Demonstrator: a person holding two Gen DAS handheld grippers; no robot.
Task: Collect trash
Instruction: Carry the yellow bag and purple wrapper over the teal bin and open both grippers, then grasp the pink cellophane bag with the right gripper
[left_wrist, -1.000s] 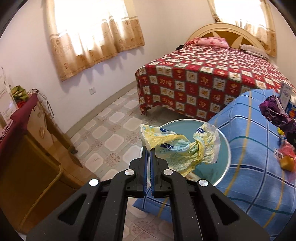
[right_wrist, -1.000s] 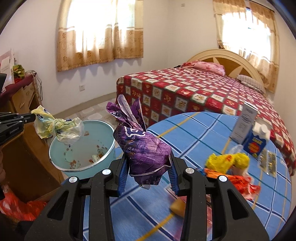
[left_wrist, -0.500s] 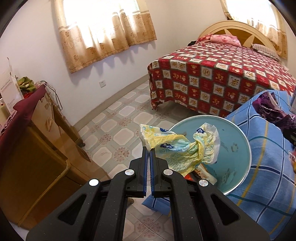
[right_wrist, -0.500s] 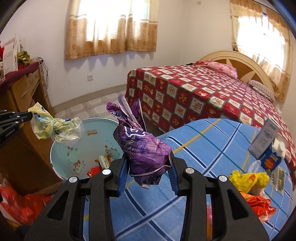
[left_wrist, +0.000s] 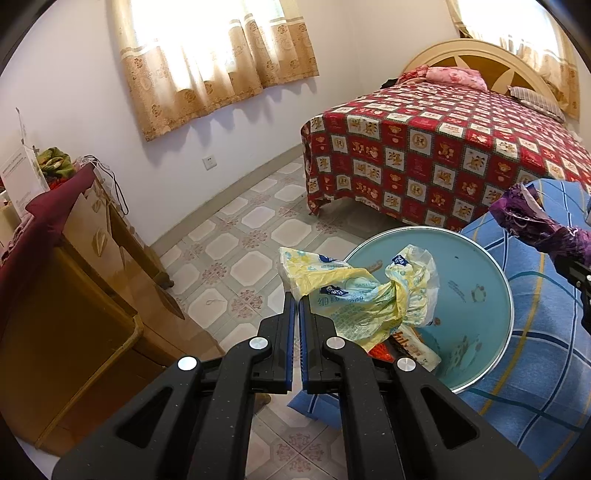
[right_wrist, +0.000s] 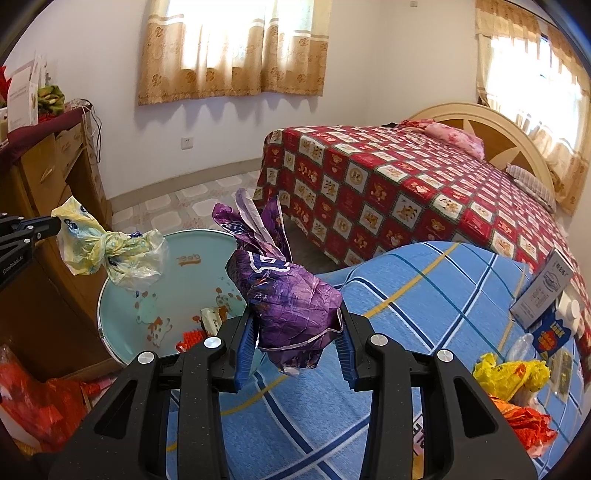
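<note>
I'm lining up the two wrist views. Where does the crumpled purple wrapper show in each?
Left wrist: purple wrapper at the right edge, above the basin.
Right wrist: purple wrapper at centre, clamped between the right gripper fingers.
Shared landmark: the teal basin.

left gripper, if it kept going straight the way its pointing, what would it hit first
Most likely the teal basin. The left gripper, shut on the yellow bag, points down toward the basin's near rim, with the bag hanging over it. Depth is unclear; it might pass just left onto the tiled floor.
</note>
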